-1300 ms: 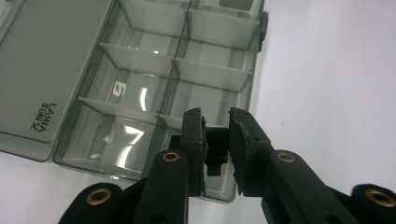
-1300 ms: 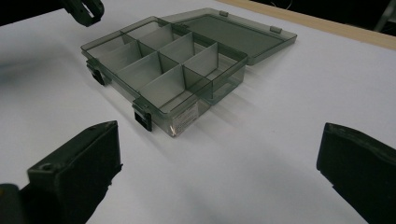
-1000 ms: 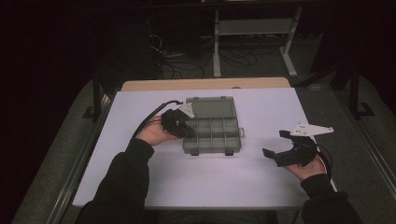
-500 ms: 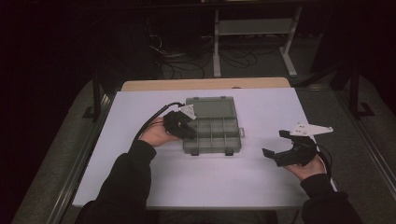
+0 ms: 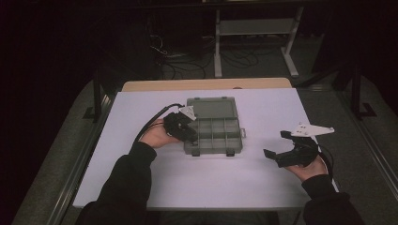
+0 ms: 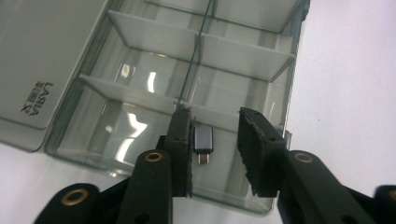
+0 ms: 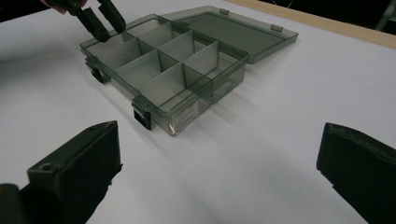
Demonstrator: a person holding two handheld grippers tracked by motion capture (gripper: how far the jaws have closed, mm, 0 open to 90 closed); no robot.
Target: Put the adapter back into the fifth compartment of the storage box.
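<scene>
Left gripper (image 6: 215, 149) over near-left compartment of open organizer box (image 5: 213, 131), jaws just opening, narrow gap; small grey adapter (image 6: 203, 142) between them, touching one pad. Right gripper (image 5: 281, 145) wide, empty, well apart.

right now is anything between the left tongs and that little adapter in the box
Nothing visible. The left tongs have just been opening and straddle the adapter, which lies in a corner compartment of the box, against one pad and clear of the other.

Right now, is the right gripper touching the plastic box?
Apart. The high view shows bare white table between the open right gripper and the box.
</scene>
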